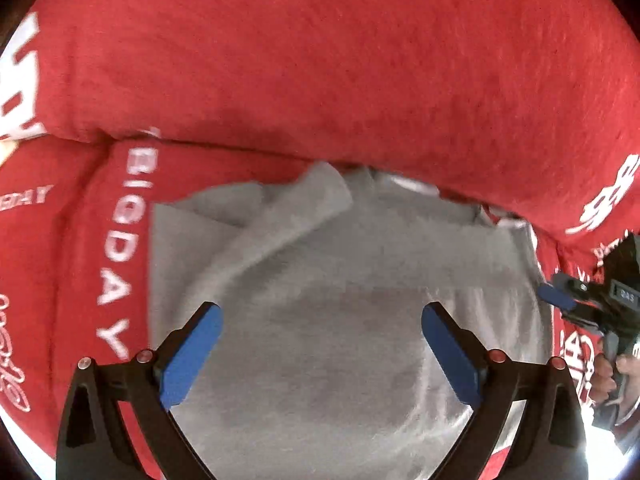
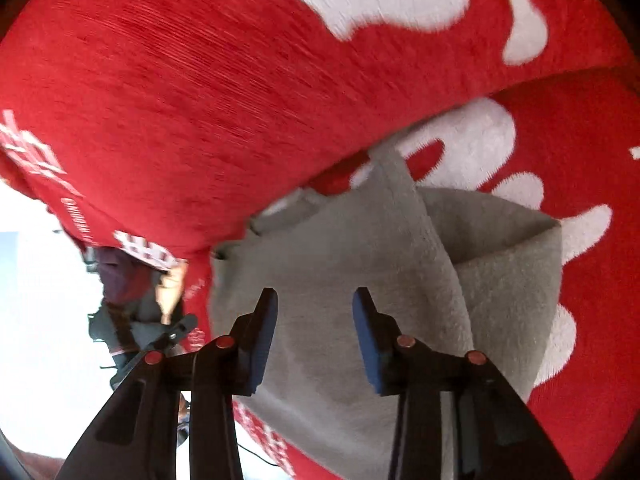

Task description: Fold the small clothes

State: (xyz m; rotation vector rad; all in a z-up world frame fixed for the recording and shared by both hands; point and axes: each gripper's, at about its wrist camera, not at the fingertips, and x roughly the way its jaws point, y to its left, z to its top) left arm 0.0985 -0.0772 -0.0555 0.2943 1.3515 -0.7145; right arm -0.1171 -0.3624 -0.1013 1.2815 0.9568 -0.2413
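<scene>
In the left wrist view, a red fleece blanket printed with white lettering [image 1: 320, 60] fills the left edge and the whole top, one folded band reading "BIGDAY" running down beside the garment. Just right of that band lies the small grey soft-knit garment [image 1: 340, 280], spread over the red blanket, with a folded flap pointing up toward a thick red fold that overlaps its far edge. The left gripper [image 1: 322, 354], black arms with blue pads, hangs over the near half of the grey garment with its jaws spread wide and only grey cloth showing in the gap; the pads press on nothing. At the far right the right gripper [image 1: 568, 300] reaches in at the garment's right edge, a person's hand [image 1: 608, 372] below it.

In the right wrist view, a person's hand [image 2: 172, 288] shows at the left. The grey garment [image 2: 340, 260] lies beneath and ahead of the right gripper [image 2: 316, 340], whose jaws stand partly apart, clasping nothing. A raised grey fold rises to its right.
</scene>
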